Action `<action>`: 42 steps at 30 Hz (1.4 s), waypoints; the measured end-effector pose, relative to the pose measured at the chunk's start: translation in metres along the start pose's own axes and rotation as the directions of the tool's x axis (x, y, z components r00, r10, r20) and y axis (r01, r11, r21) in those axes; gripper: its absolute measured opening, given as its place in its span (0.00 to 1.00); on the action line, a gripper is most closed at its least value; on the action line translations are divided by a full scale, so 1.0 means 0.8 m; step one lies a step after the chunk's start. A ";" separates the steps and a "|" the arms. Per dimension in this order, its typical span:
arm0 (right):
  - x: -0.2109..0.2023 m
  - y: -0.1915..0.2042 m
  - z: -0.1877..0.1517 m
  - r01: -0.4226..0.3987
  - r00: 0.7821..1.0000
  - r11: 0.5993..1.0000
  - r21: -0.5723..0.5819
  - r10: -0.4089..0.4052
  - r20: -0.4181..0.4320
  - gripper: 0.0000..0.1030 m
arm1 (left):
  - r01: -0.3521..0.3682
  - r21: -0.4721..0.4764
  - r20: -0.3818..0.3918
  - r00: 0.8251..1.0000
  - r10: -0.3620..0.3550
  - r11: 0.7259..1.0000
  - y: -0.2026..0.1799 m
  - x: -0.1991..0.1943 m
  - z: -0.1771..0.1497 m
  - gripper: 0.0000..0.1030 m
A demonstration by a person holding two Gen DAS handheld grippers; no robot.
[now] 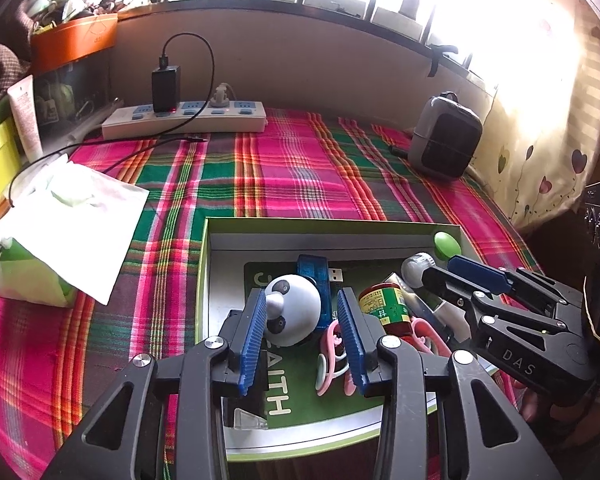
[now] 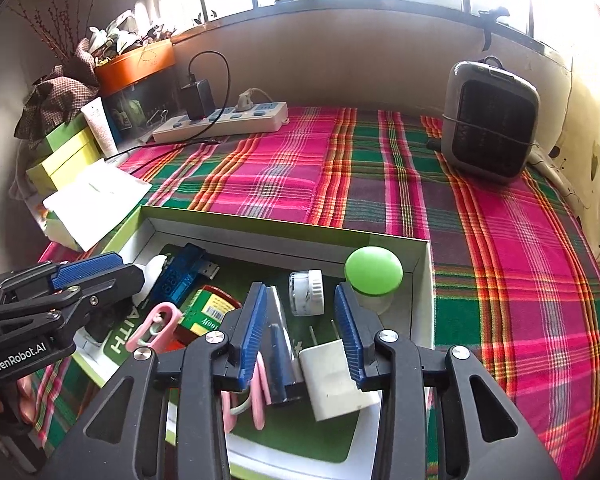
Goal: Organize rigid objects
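In the left wrist view, the left gripper (image 1: 303,334) is hanging with its blue pads parted around a round white panda-faced toy (image 1: 292,310), inside the shallow green-rimmed cardboard box (image 1: 324,226) sitting on the pink-and-green plaid cloth (image 1: 260,168). In the right wrist view, the right gripper (image 2: 302,334) is hovering spread wide, gripping nothing, over a white plug adapter (image 2: 336,380) and a dark silver tube (image 2: 282,356) lying in that box, with a green mushroom-capped jar (image 2: 374,270) standing in the far corner.
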State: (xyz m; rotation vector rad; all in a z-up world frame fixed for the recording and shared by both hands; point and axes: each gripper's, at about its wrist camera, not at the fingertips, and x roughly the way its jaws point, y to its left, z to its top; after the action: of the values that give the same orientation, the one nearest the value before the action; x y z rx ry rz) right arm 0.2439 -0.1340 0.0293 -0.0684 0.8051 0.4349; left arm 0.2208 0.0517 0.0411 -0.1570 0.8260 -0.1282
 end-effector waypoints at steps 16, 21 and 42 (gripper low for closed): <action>-0.066 0.018 -0.033 0.020 0.999 1.000 0.019 -0.021 0.040 0.48 | -0.054 0.032 0.037 0.998 0.053 0.998 -0.023 -0.057 -0.041 0.44; -0.077 0.018 -0.049 0.023 0.999 0.999 0.038 -0.024 0.037 0.48 | -0.090 0.045 0.044 0.995 0.088 0.995 -0.026 -0.068 -0.055 0.44; -0.092 0.025 -0.122 0.069 0.997 0.996 0.054 -0.067 -0.046 0.48 | -0.121 0.051 -0.055 0.991 0.124 0.991 -0.037 -0.066 -0.121 0.44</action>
State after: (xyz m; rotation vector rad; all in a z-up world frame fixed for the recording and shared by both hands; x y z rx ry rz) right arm 0.1245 -0.1630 0.0160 -0.0540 0.8555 0.3475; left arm 0.1122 0.0230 0.0207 -0.0575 0.8874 -0.0372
